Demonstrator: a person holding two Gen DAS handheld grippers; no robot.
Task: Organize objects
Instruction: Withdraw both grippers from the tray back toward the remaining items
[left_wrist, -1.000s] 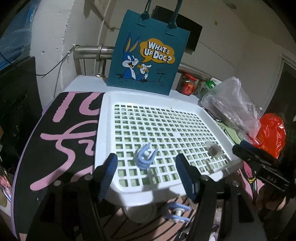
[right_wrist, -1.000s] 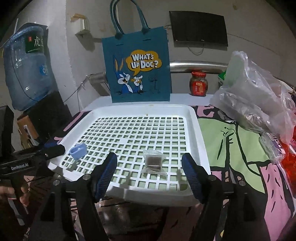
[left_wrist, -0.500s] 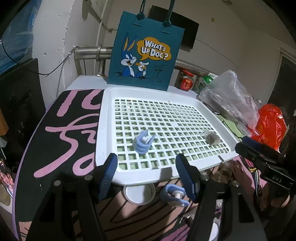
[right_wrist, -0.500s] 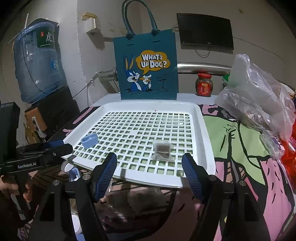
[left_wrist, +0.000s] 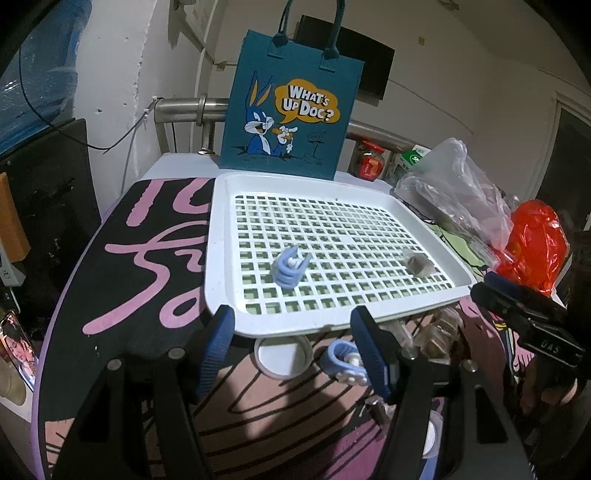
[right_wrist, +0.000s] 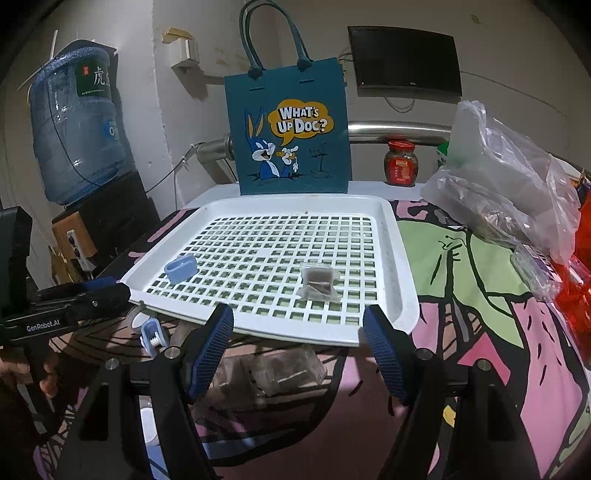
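Note:
A white grid tray (left_wrist: 221, 258) (right_wrist: 402, 258) holds a light blue clip (left_wrist: 290, 267) (right_wrist: 181, 268) at its near left and a clear packet of brown stuff (left_wrist: 417, 262) (right_wrist: 318, 282) at its near right. My left gripper (left_wrist: 299, 354) is open and empty, just before the tray's near edge. Under it on the cloth lie a white round lid (left_wrist: 282, 356) and a second blue clip (left_wrist: 343, 363) (right_wrist: 152, 338). My right gripper (right_wrist: 304, 350) is open and empty, above several clear packets (right_wrist: 266, 373) on the cloth.
A teal Bugs Bunny tote bag (left_wrist: 291, 110) (right_wrist: 291, 133) stands behind the tray. Clear plastic bags (right_wrist: 509, 184) and a red bag (left_wrist: 532, 243) lie at the right. A red-lidded jar (right_wrist: 400, 162) and a water bottle (right_wrist: 74, 122) stand at the back.
Both grippers have drawn back from the tray toward me and risen a little. The lid, second clip and packets on the cloth have come into view. The jaws stay open.

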